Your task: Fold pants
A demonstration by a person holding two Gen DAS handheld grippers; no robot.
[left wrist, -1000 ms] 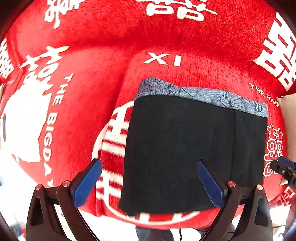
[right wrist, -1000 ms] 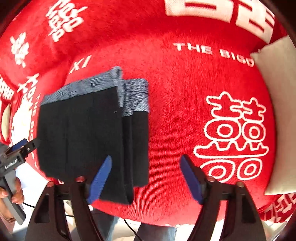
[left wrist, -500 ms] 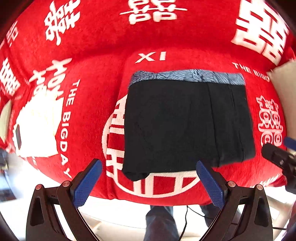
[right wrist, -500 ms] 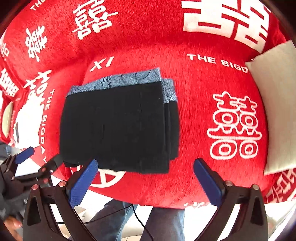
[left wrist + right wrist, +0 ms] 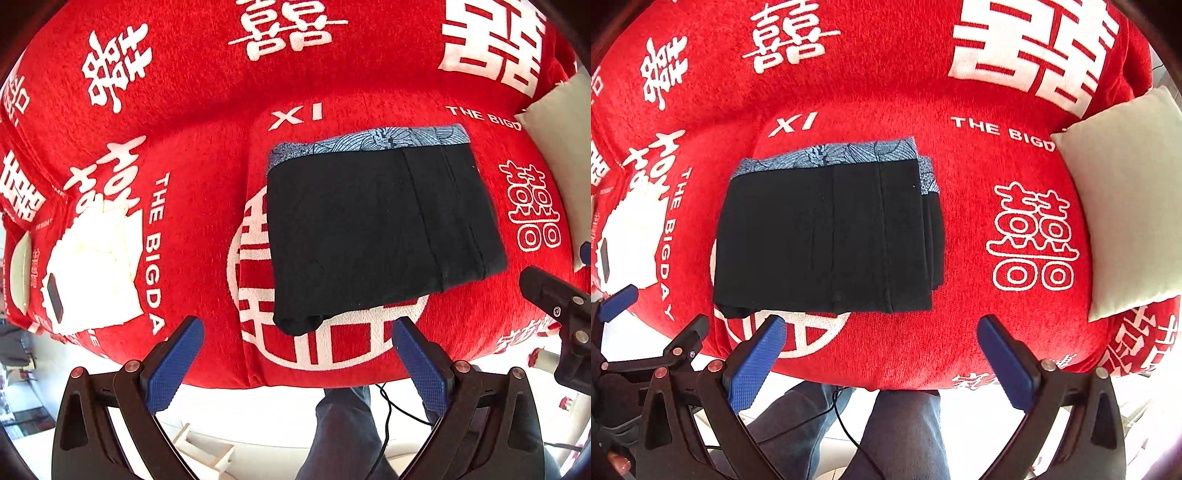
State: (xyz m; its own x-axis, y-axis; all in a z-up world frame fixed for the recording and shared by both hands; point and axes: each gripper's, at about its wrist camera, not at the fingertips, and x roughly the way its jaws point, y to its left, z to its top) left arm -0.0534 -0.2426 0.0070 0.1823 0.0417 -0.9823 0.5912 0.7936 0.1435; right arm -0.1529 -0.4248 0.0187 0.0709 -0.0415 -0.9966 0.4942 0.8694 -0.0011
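Left gripper [image 5: 297,363], right gripper [image 5: 882,360]: both wide open, holding nothing.
We see folded pants [image 5: 827,236] ahead of both, closer to left; long axis crosswise, waistband far.

You are working in what looks like a home, in a living space rather than a lab or workshop. The surface in front of you is a soft, cushioned seat under a plush red cover [image 5: 960,229] printed with white double-happiness characters and the words "THE BIGDAY", the sort of festive throw put over a sofa. A plain cream cushion [image 5: 1126,206] leans at its right end. A white tissue or cloth [image 5: 99,266] with a small dark device [image 5: 53,299] on it lies on the cover at the left. Below the seat edge you can see pale floor [image 5: 979,424], brightly lit, and some light wooden slats [image 5: 207,446].
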